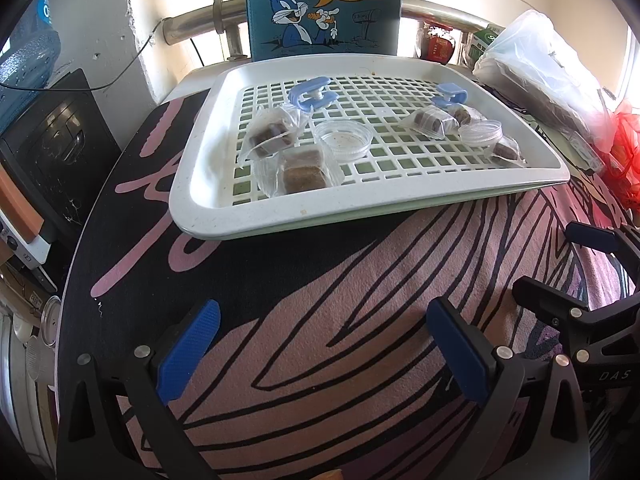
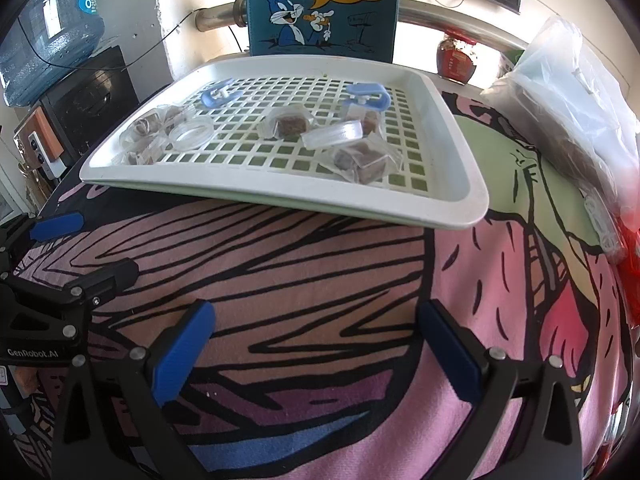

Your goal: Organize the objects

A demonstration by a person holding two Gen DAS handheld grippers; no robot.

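1. I see both claws spread wide and holding nothing: left gripper (image 1: 324,354), right gripper (image 2: 316,354).
2. The white tray (image 2: 280,194) carries snack packets (image 2: 362,160); its near rim lies ahead of my fingers.
3. Bare patterned cloth (image 2: 320,264) lies between.

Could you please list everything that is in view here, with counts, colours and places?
Tray: one, white, slotted, on the cloth.
Clips: two, light blue, far part of the tray.
Wrapped brown blocks: several, clear wrappers, in two clusters on the tray; exact count unclear.
Round dishes: two, clear, one beside each cluster.
Cloth: one, pink and black cartoon print, covering the table.
Cartoon rabbit box: one, blue, upright behind the tray.
Plastic bag: one, clear, right of the tray.
Water bottle: one, blue, far left.
Left gripper: black with blue pads, open, over the cloth.
Right gripper: same, open.
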